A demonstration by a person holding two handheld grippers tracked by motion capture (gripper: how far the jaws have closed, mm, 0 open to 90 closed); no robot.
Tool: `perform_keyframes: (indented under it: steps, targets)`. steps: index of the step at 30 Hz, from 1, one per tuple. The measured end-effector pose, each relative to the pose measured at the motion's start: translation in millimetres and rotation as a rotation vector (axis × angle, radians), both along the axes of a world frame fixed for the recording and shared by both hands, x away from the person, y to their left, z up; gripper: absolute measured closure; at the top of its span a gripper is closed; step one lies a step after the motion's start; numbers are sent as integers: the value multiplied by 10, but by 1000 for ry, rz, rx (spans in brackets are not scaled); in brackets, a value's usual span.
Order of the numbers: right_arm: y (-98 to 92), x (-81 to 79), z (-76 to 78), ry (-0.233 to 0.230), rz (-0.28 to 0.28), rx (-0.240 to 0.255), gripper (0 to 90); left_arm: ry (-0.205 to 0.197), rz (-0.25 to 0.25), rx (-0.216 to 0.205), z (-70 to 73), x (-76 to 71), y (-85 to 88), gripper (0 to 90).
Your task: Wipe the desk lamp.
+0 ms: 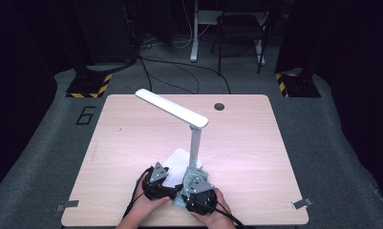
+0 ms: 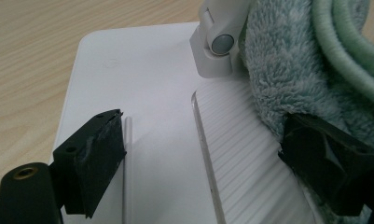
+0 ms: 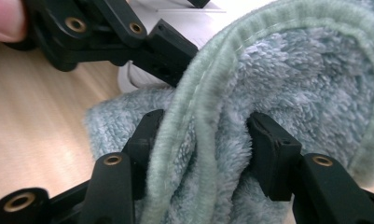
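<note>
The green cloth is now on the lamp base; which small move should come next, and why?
Probably slide the right gripper, its jaws pinched on the bunched green cloth, across the white lamp base toward its bare part. The cloth lies by the lamp hinge, and the left gripper stands open over the base.

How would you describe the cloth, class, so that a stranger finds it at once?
Start at the white desk lamp on the wooden table. At its base's near right corner, bunched in the right gripper, lies the cloth: fluffy, pale green, with a corded hem.
</note>
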State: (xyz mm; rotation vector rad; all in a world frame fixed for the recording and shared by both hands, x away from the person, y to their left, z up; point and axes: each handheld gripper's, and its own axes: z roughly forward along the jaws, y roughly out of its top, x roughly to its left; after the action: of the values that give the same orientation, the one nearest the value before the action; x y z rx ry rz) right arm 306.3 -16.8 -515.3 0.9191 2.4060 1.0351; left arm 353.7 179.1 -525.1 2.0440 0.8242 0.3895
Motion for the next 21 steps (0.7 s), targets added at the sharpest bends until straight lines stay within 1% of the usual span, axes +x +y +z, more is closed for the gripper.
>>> perform_keyframes:
  steps: [2,3,4,5,6,7,8,9,10,11,12,13,14,16,17,18,19,20,21]
  targets:
    - [10,10,-12,-18,7,-18,490,-1,0,0,0,0,0,134]
    - [7,12,-14,-15,10,-23,494,-1,-1,0,0,0,0,134]
    - [4,20,-19,-24,3,-23,500,1,-2,2,1,-1,1,134]
    - [0,34,-33,-38,-5,-13,510,-1,-1,1,0,-1,0,134]
    - [-30,53,-29,-44,21,-37,517,1,-1,0,1,-1,0,134]
    - [-24,56,-36,-46,3,-25,524,1,-3,3,1,-1,2,134]
    - [-20,58,-37,-47,-18,-25,530,1,-3,3,1,-1,1,134]
    - [-18,57,-36,-43,-30,-27,535,1,2,-4,-1,-3,-3,134]
    - [-36,72,-34,-51,-19,-44,544,2,1,-3,-1,-3,-2,134]
    - [-26,75,-38,-52,-48,-33,551,1,-1,0,0,-2,0,134]
    - [-44,94,-35,-49,-49,-37,557,-2,3,-2,-2,-3,-3,134]
    - [-52,115,-36,-49,-65,-31,563,-3,4,-3,-3,-4,-4,135]
    - [-72,135,-33,-49,-63,-37,566,-4,2,3,0,-5,-2,134]
    - [-95,179,-35,-56,-84,-33,574,-5,3,5,0,-6,-3,134]
    - [-114,201,-30,-47,-95,-36,576,-6,4,6,1,-7,-3,134]
    - [-120,229,-33,-46,-125,-24,579,-13,12,5,-3,-10,-9,134]
    - [-148,267,-27,-36,-141,-25,580,-16,15,5,-5,-11,-11,134]
    - [-161,299,-23,-45,-150,-30,581,-18,18,3,-7,-12,-13,134]
    - [-178,335,-21,-34,-171,-28,582,-19,18,3,-8,-13,-13,134]
